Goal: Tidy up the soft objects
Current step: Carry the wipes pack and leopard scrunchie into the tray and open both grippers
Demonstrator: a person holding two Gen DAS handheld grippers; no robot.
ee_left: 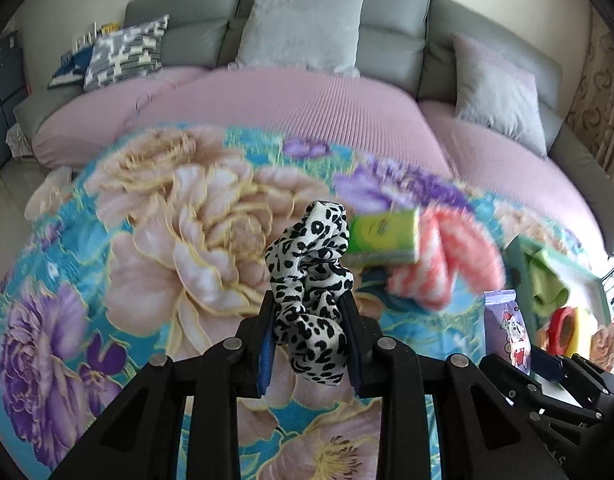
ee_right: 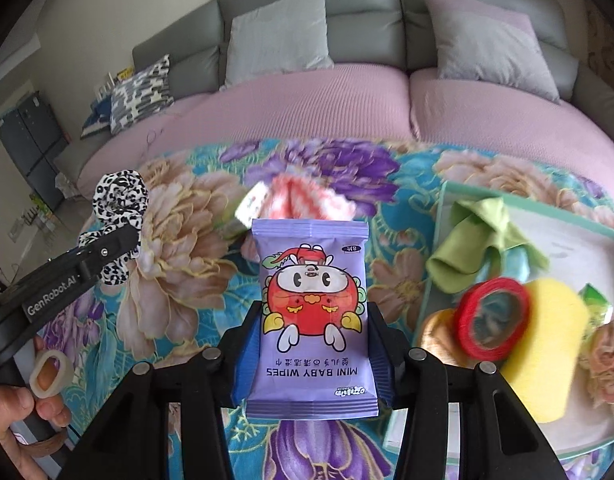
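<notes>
My left gripper (ee_left: 309, 312) clamps the leopard-print scrunchie (ee_left: 313, 276), lifted above the floral blanket (ee_left: 155, 216) | my right gripper (ee_right: 311, 344) grips the purple baby-wipes pack (ee_right: 311, 312) upright, left of the tray (ee_right: 611, 236) | pink striped cloth (ee_right: 307, 200) and green tissue pack (ee_left: 383, 236) lie touching on the blanket.

Taking the tray (ee_right: 435, 248) as landmark: the sponge (ee_right: 547, 344) is lying inside it, the striped cloth (ee_right: 307, 200) is lying left of it, and the sofa (ee_right: 387, 108) is sitting behind it.
</notes>
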